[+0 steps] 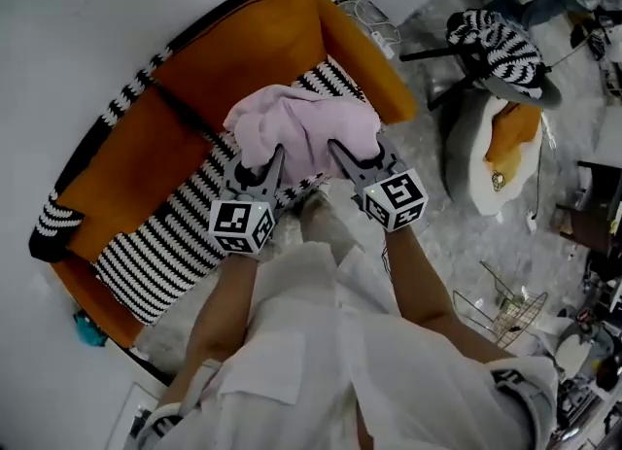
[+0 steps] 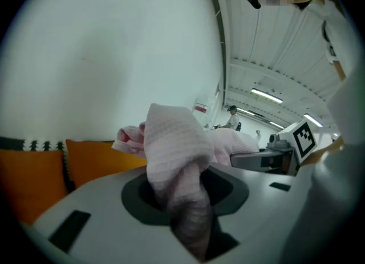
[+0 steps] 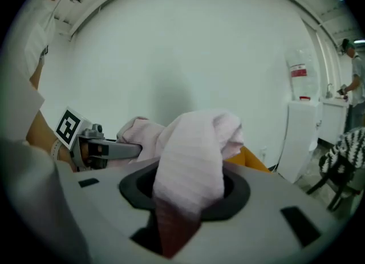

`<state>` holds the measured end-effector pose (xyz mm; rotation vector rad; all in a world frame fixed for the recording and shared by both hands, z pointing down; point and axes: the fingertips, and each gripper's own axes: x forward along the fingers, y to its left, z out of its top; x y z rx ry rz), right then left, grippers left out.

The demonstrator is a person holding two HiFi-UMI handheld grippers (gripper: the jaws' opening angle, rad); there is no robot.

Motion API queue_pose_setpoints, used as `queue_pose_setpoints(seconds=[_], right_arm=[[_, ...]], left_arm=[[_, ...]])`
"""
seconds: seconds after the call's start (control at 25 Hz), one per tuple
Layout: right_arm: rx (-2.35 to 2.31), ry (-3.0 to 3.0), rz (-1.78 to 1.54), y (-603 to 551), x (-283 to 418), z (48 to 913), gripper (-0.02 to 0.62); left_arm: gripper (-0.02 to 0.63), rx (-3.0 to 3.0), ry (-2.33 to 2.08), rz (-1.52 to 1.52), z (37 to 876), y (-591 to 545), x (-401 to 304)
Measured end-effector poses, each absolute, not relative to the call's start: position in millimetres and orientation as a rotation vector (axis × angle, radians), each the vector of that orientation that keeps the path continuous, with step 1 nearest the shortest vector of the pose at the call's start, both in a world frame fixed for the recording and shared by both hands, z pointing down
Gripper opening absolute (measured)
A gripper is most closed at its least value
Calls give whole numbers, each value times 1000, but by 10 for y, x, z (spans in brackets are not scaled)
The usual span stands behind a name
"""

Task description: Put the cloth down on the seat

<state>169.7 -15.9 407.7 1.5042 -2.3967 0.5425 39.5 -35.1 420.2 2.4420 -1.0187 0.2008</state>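
Both the left gripper (image 1: 272,168) and right gripper (image 1: 352,164) are clamped on bunches of the cloth (image 1: 303,125), held up over the seat (image 1: 170,239). The lowering step seems in hand; next, rest it there and release.

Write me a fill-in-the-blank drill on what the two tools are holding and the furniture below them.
1. The left tool and the right tool both grip one ____ cloth.
2. The cloth is held over a sofa whose backrest is ____.
3. The seat cushion is patterned with black and white ____.

Missing words: pink; orange; stripes
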Motion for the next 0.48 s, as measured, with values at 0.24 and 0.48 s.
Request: queue_pose_setpoints(seconds=[0.24,0.48], right_arm=[[1245,-2385,591,-811,1685,4968,164],[1021,-2320,685,-1108,1648,5971,158]], left_arm=[[150,2222,-1155,219,5102,-736,353],[152,1990,-1258,264,6087,-844,344]])
